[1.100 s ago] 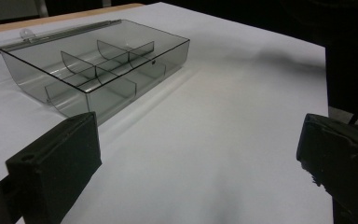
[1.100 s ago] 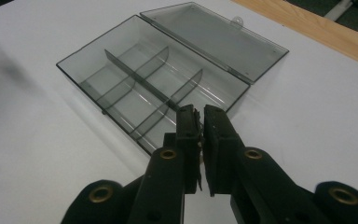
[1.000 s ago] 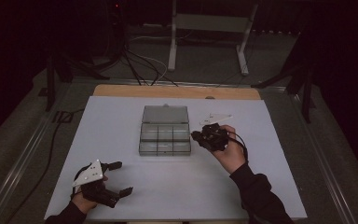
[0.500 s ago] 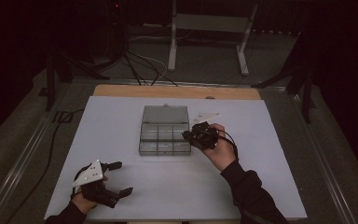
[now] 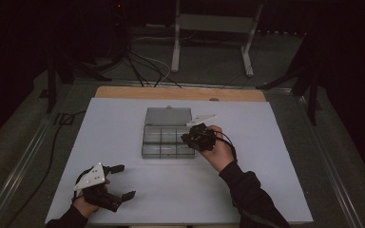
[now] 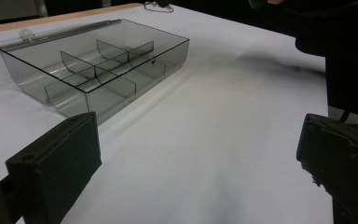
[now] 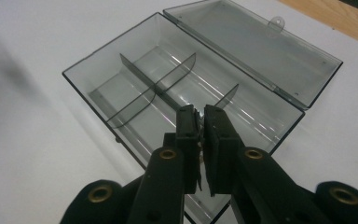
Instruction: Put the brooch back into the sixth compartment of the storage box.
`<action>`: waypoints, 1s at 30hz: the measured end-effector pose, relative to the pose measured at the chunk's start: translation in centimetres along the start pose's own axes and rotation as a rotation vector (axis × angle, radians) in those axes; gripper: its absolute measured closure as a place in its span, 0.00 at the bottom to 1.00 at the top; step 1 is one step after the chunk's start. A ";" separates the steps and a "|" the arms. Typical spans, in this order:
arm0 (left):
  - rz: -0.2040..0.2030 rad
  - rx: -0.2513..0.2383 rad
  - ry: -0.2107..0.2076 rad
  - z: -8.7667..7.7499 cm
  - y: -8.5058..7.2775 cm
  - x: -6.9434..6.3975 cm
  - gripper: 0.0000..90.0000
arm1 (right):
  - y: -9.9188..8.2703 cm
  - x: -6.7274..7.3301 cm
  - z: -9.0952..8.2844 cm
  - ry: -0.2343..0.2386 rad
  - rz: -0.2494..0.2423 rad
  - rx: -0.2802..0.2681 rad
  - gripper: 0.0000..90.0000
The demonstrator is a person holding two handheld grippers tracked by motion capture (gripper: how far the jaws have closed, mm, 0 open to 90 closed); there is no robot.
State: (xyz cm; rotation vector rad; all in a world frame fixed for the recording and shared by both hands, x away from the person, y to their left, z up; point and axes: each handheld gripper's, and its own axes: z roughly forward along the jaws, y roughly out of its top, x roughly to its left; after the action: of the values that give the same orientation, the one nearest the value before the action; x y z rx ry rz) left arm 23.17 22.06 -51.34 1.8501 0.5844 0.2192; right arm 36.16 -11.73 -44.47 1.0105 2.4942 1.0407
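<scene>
A clear grey plastic box (image 5: 166, 142) with several compartments lies in the middle of the white table, its lid (image 5: 168, 116) folded open at the far side. My right gripper (image 5: 187, 138) hovers over the box's right end, jaws pressed together; in the right gripper view the gripper (image 7: 199, 114) hangs just above a right-hand compartment of the box (image 7: 135, 88). I cannot tell whether anything small sits between the jaws. My left gripper (image 5: 123, 181) rests near the table's front left, jaws wide apart and empty, and in the left gripper view the gripper (image 6: 200, 140) faces the box (image 6: 98, 70).
The white table top (image 5: 266, 166) has bare room around the box. A wooden strip (image 5: 180, 93) runs along the far edge. Cables and a metal stand (image 5: 209, 42) are on the dark floor beyond. The person's right sleeve (image 5: 252, 199) crosses the front right.
My right gripper has moved left from beside the box to above its right end. The left gripper has stayed put.
</scene>
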 end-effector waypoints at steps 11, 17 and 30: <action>0.000 0.002 0.002 0.0 0.0 0.0 0.01 | -0.6 -0.6 1.3 0.002 0.013 0.022 0.94; -0.001 0.001 0.001 0.0 0.0 0.0 0.01 | -0.8 -0.9 1.5 0.020 0.013 0.018 0.77; 0.004 -0.003 0.007 0.0 0.0 0.0 0.01 | -1.2 -1.0 0.4 0.119 0.044 -0.061 0.38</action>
State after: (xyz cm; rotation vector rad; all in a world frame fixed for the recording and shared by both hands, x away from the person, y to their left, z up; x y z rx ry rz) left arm 23.18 22.07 -51.31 1.8487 0.5851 0.2292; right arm 36.47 -12.86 -45.62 1.0174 2.5269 1.2155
